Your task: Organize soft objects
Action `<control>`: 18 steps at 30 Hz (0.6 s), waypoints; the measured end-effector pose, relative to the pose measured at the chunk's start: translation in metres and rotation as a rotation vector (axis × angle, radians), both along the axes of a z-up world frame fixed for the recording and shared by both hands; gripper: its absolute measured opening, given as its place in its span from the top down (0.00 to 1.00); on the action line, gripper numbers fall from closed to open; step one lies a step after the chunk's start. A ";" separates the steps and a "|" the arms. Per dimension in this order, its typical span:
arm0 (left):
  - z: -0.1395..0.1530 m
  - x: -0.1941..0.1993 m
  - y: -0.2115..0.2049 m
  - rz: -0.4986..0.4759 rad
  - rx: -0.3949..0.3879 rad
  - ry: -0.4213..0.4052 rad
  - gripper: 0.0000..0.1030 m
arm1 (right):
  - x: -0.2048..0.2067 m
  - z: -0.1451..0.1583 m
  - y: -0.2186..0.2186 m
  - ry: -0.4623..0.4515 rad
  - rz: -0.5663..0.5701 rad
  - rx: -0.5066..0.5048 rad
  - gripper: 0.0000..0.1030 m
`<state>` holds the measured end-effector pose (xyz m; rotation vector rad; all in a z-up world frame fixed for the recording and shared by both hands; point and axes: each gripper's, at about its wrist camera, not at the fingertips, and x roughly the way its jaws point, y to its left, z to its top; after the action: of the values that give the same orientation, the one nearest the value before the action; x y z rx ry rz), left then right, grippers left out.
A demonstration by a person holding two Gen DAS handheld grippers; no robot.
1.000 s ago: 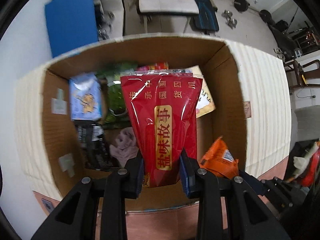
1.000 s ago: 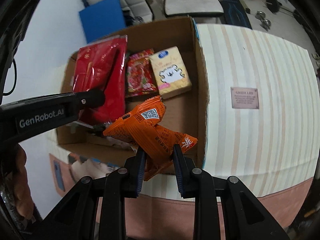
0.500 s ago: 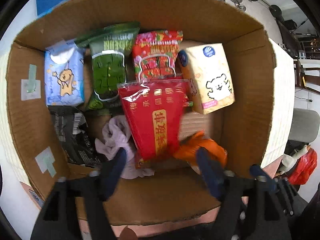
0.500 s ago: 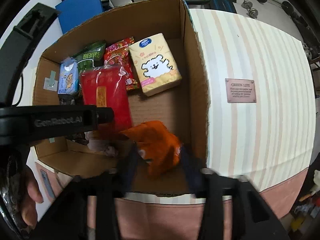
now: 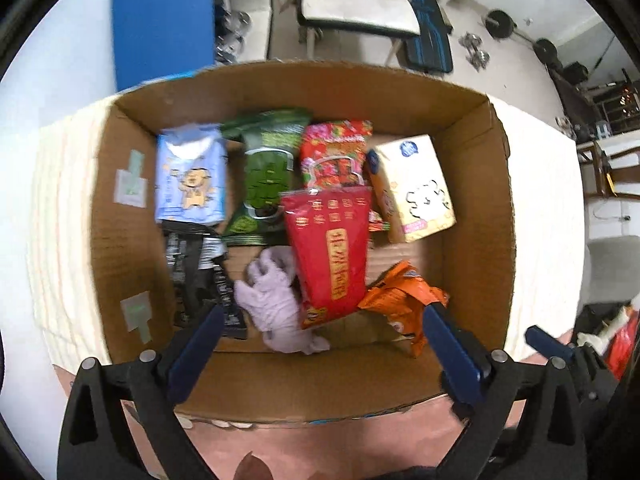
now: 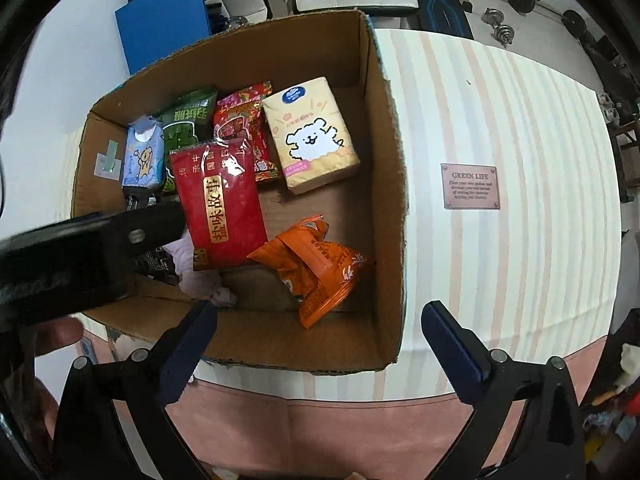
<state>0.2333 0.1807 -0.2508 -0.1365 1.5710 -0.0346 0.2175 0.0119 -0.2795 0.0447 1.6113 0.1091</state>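
Note:
An open cardboard box (image 5: 472, 208) (image 6: 386, 184) holds several soft packs. A red pouch (image 5: 330, 248) (image 6: 220, 204) lies in the middle, partly on a pink cloth (image 5: 276, 300) (image 6: 200, 276). An orange snack bag (image 5: 400, 304) (image 6: 316, 268) lies at the box's near right. A yellow tissue pack (image 5: 412, 188) (image 6: 310, 136), a green pack (image 5: 266, 176), a red patterned pack (image 5: 336, 152), a blue pack (image 5: 190, 176) and a black pack (image 5: 196, 272) lie around them. My left gripper (image 5: 320, 348) and right gripper (image 6: 320, 344) are open and empty above the box's near wall.
The box stands on a table with a cream striped cloth (image 6: 500, 120) bearing a brown label (image 6: 470, 186). The left gripper's arm (image 6: 80, 252) crosses the right wrist view. A blue board (image 5: 160, 20), a chair (image 5: 356, 12) and weights (image 5: 500, 24) stand on the floor behind.
Both grippers opened and drew back. The left let go of the red pouch and the right let go of the orange bag; both now lie in the box.

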 end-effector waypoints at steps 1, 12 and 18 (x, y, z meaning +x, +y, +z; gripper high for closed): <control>0.003 -0.005 0.003 0.010 0.015 -0.019 0.01 | 0.000 -0.001 0.000 -0.002 -0.002 -0.001 0.00; 0.019 -0.044 0.021 0.072 0.076 -0.117 0.01 | -0.005 0.015 -0.004 -0.070 0.011 -0.050 0.00; 0.043 -0.061 0.022 0.086 0.097 -0.173 0.01 | -0.013 0.031 -0.007 -0.114 0.015 -0.056 0.00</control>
<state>0.1723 0.2024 -0.2077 -0.1217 1.3904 0.0949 0.2043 0.0046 -0.2481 -0.0166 1.5003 0.0763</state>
